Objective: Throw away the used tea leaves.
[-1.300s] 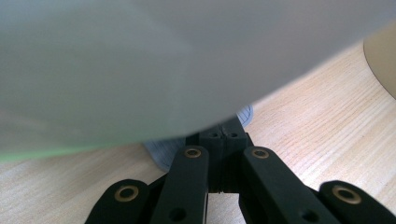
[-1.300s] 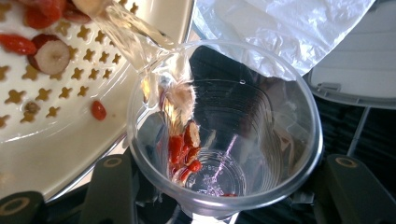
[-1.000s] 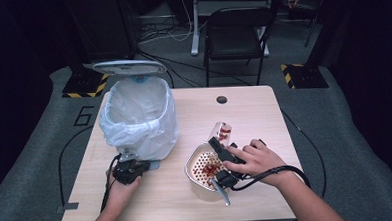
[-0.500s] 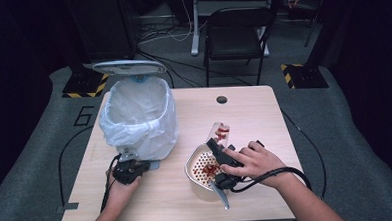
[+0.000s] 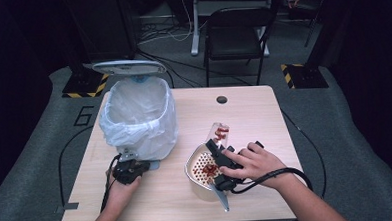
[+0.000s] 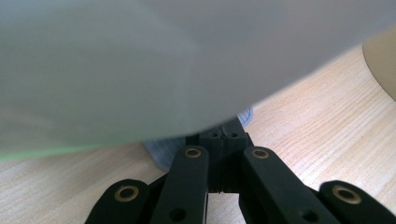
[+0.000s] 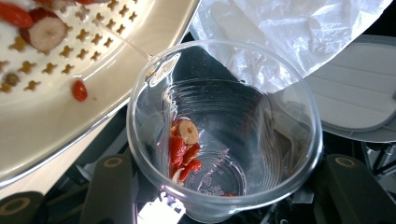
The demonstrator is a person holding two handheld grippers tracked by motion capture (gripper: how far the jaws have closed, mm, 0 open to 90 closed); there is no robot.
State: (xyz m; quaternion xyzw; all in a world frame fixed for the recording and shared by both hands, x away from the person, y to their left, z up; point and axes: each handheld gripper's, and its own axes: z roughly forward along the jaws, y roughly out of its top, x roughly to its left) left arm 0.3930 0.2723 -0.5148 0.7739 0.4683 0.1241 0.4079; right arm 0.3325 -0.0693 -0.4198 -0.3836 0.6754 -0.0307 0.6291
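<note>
Near the desk's left edge, the left gripper, jaws closed, is pressing the bin's pedal, presumably propping its lid up. Toward the front edge, the right gripper is clamping the clear cup, tipping red fruit pieces into the strainer.
</note>
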